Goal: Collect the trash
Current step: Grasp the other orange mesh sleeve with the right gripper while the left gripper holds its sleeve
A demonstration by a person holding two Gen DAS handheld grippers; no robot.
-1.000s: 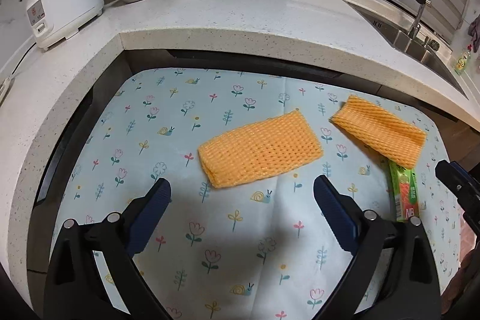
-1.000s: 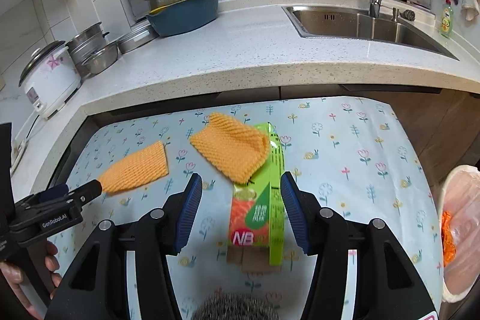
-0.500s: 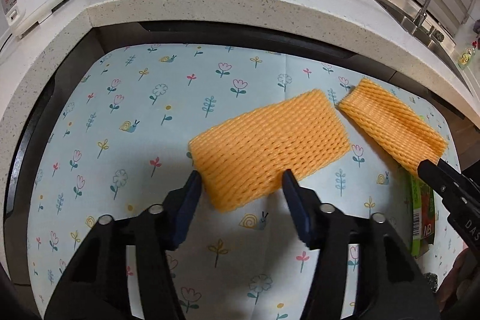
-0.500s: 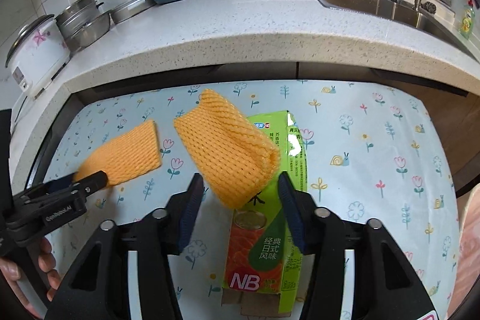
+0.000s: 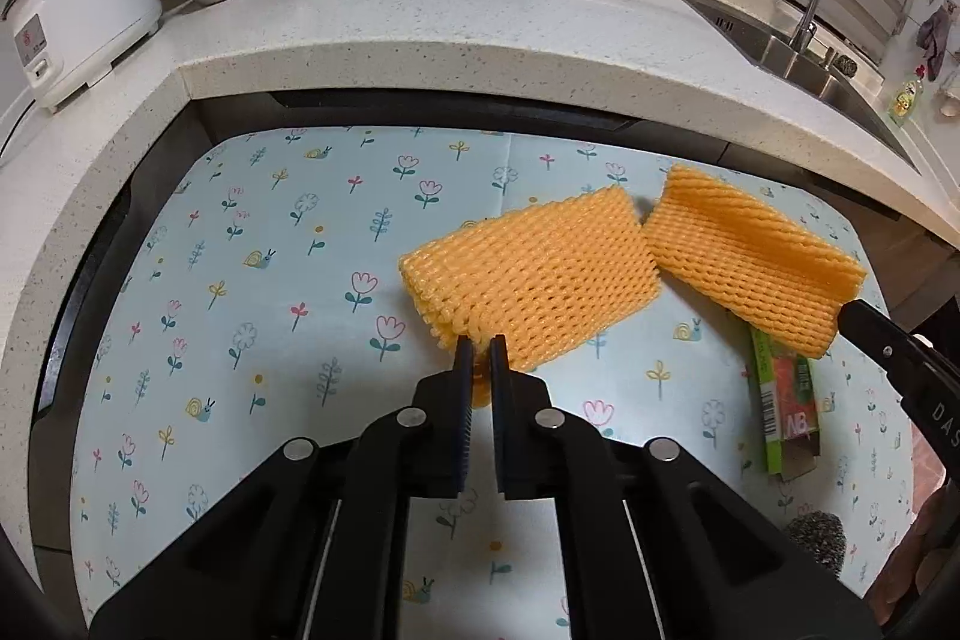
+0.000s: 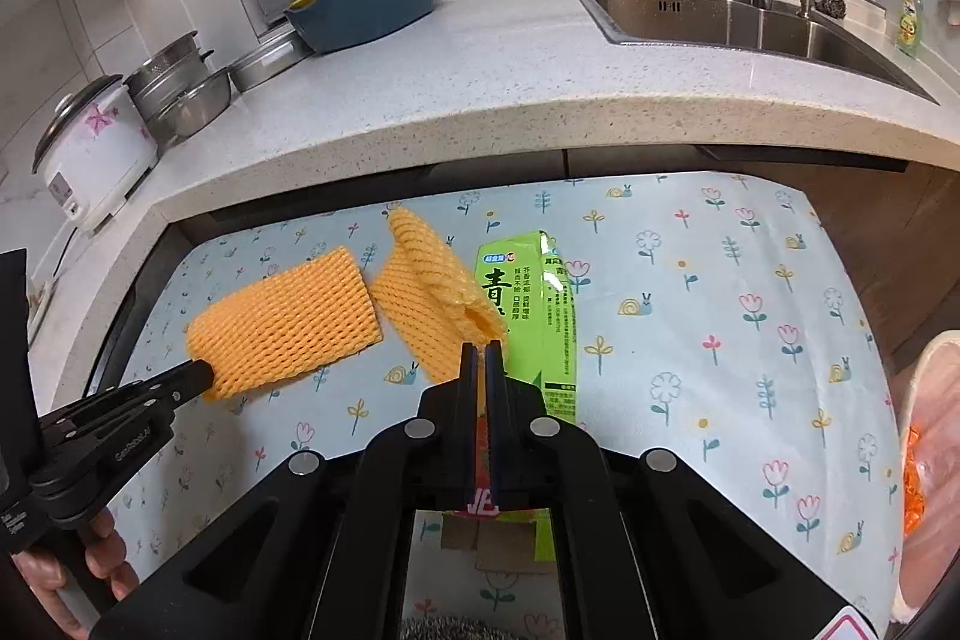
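**Two foam nets pinched, carton left on the cloth**

You have a foam net in each gripper. The left net [image 5: 528, 274] lies on the flowered cloth [image 5: 258, 280], its near corner clamped in your left gripper [image 5: 480, 352]. The right net [image 6: 432, 304] drapes over the green carton [image 6: 540, 316], its near edge nipped by your right gripper [image 6: 480, 358]. Both nets look feather-light, soft and springy, so corner holds should do, though the mesh may tear or slip. The bin bag [image 6: 924, 460] waits at your right.
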